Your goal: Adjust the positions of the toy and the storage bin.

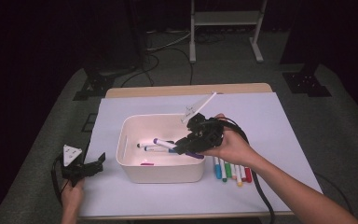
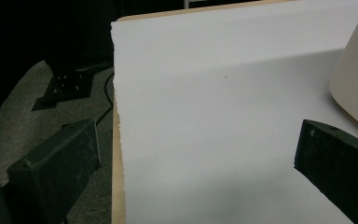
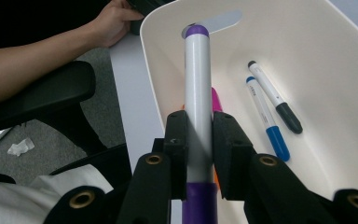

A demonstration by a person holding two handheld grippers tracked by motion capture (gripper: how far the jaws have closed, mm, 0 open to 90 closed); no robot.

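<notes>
- Left gripper [image 1: 95, 164] first: I've got it parked at the table's [image 1: 186, 89] near-left corner, on the edge of the white sheet [image 1: 270, 126], jaws spread wide with nothing between them.
- Through the left gripper view I see bare sheet between those jaws, with the bin's [image 2: 356, 70] curved wall off at the right edge.
- Moving right, the white bin [image 1: 130, 163] sits mid-sheet, well apart from the left gripper.
- Inside it, in the right gripper view, a blue marker [image 3: 266, 119] and a dark-capped marker [image 3: 275, 97] lie side by side on the floor, and a pink one [image 3: 216, 100] lies partly hidden behind the held marker.
- Right gripper [image 1: 182, 145] now: I'm over the bin's right half, jaws clamped tight on the purple marker [image 1: 165, 143].
- That marker is off the floor, pinched across its white barrel just ahead of the purple cap; its other purple tip [image 3: 197, 31] points toward the bin's far wall.
- Right hand [image 1: 230, 145] hangs over the bin's right rim.
- Farther right, a row of markers [image 1: 233, 171] lies on the sheet just beside the bin: blue, green, yellow-tipped, red among them.
</notes>
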